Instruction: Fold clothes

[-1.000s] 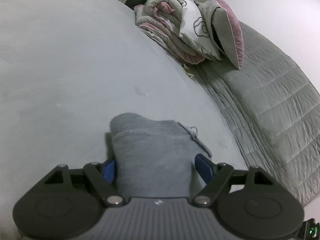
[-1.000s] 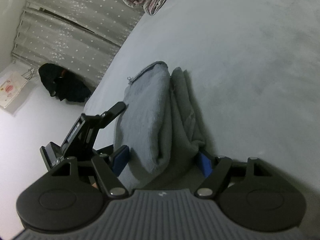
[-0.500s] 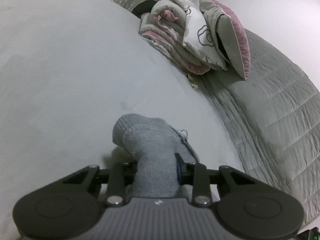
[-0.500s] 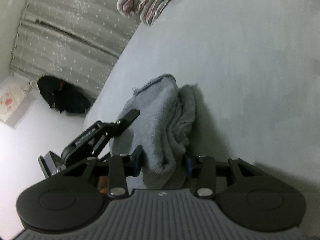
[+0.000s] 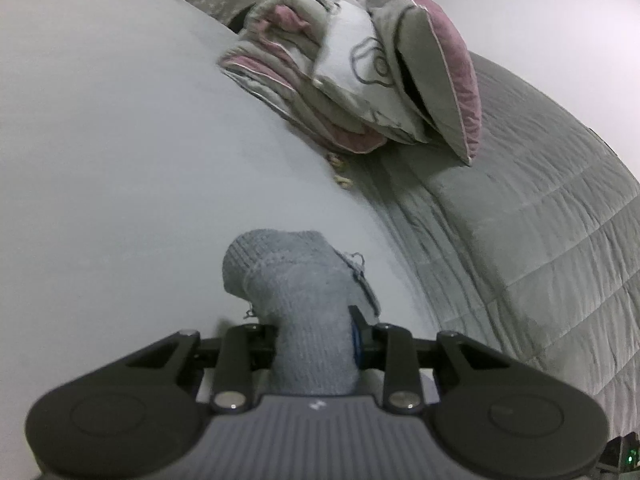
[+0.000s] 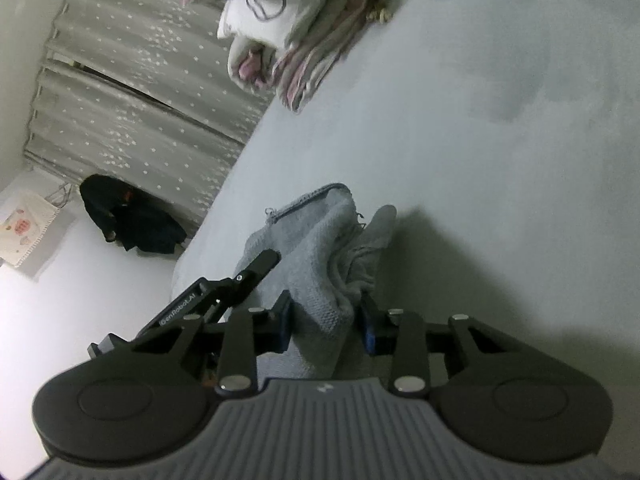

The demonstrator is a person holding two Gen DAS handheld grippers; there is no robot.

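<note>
A grey knit garment is bunched into a thick folded roll and lifted off the pale grey bed sheet. My left gripper is shut on one end of it, blue pads pressing the knit from both sides. In the right wrist view the same garment hangs in folds between the pads of my right gripper, whose jaws are closing on it and squeezing the cloth. One black finger of the left gripper shows just left of the garment there.
Folded pink-and-grey bedding with a pillow is stacked at the far end of the bed. A grey quilted cover runs along the right. The bed edge, a starred curtain and a dark bundle on the floor lie to the left.
Both grippers went from wide open around the flat garment to closed on it. They lifted it and carried it toward the stacked bedding, which now looks closer.
</note>
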